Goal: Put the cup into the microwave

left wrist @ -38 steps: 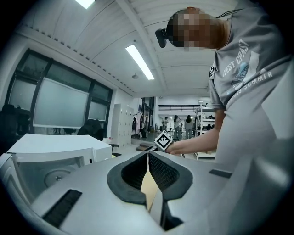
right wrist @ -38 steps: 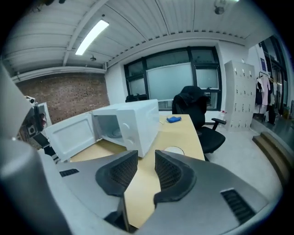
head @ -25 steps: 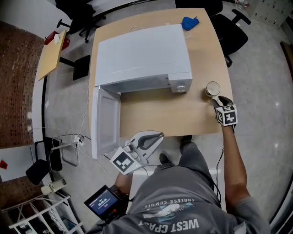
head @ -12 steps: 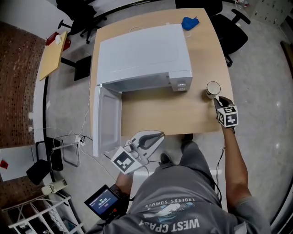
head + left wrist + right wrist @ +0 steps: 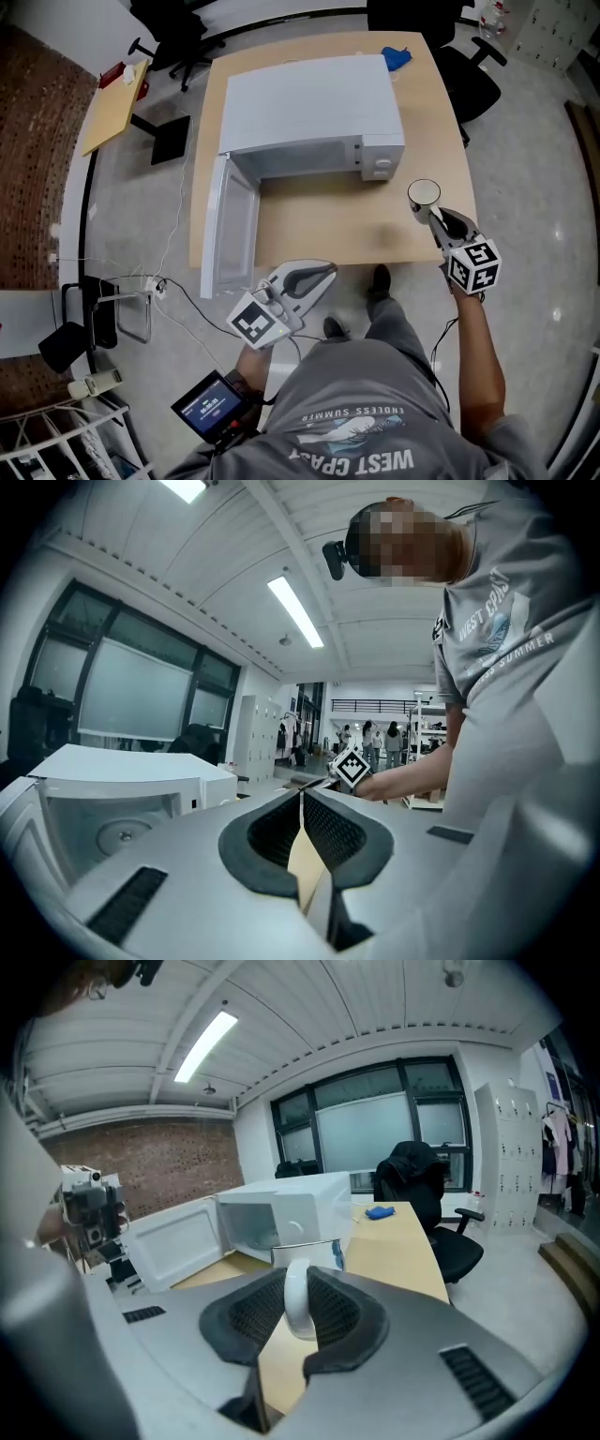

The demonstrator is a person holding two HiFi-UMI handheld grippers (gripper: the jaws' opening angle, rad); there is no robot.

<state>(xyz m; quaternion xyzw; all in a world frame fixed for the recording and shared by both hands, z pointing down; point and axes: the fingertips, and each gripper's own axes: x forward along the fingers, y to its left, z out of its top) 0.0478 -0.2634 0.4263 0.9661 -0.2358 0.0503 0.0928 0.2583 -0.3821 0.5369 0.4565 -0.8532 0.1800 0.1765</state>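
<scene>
The right gripper (image 5: 298, 1275) has just closed its jaws on the handle (image 5: 298, 1305) of the cup (image 5: 317, 1252), whose body sits just beyond the tips; the left gripper (image 5: 302, 799) is closed, empty.

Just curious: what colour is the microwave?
The microwave is white; the head view shows it best.

The person wears a grey T-shirt (image 5: 361, 422) with white lettering; the pale-grey left tongs (image 5: 328, 272) and right tongs (image 5: 429, 211) each bear black ribbed pads (image 5: 333, 1312) and a black-and-white marker cube (image 5: 473, 265).
</scene>
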